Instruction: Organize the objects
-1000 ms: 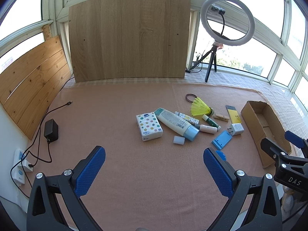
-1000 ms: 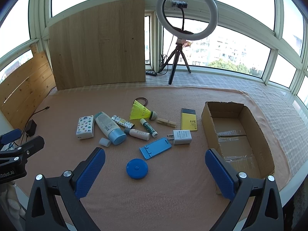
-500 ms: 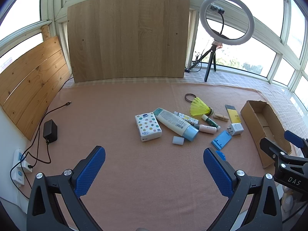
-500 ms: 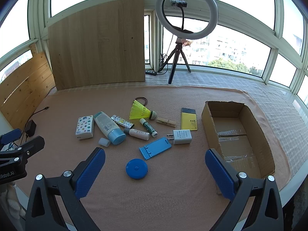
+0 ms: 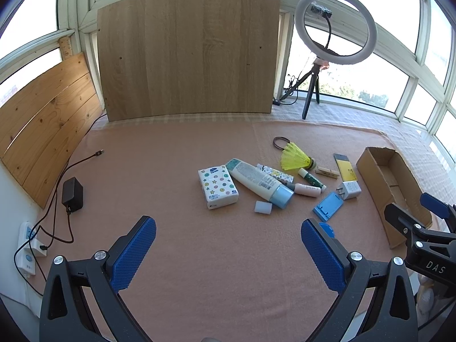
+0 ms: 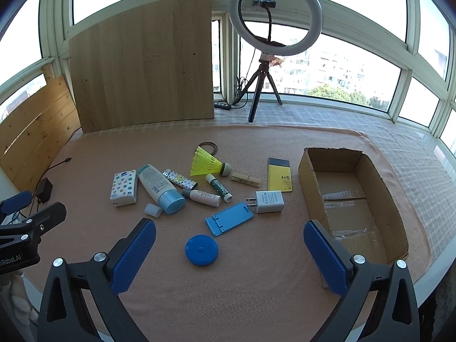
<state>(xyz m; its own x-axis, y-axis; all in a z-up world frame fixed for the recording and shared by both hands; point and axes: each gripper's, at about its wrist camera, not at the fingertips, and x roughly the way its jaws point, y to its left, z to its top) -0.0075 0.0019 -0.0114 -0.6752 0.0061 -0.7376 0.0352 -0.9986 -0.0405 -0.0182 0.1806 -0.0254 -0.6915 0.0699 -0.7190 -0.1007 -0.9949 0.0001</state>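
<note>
Brown corrugated cardboard box [image 6: 353, 196] lying open-topped at the right end of the pink cloth [image 6: 256, 279], showing bare walls and strips of clear tape on its floor. Lying scattered to its left: one yellow shuttlecock [image 6: 209, 165], one star-patterned tissue pack [image 6: 124, 187], one white tube with a blue cap [image 6: 160, 189], one white charger plug [image 6: 268, 201], one yellow notebook [image 6: 280, 174], one wooden clothespin [image 6: 245, 179], one blue phone stand [image 6: 229, 218], one round blue tape measure [image 6: 201, 249], one small white block [image 6: 153, 209], one dark hair tie [image 6: 208, 146], plus three small stick-shaped tubes touching near the middle. Hovering above the near edge with jaws spread wide and gripping nothing: left gripper [image 5: 228, 252] and right gripper [image 6: 229, 253].
</note>
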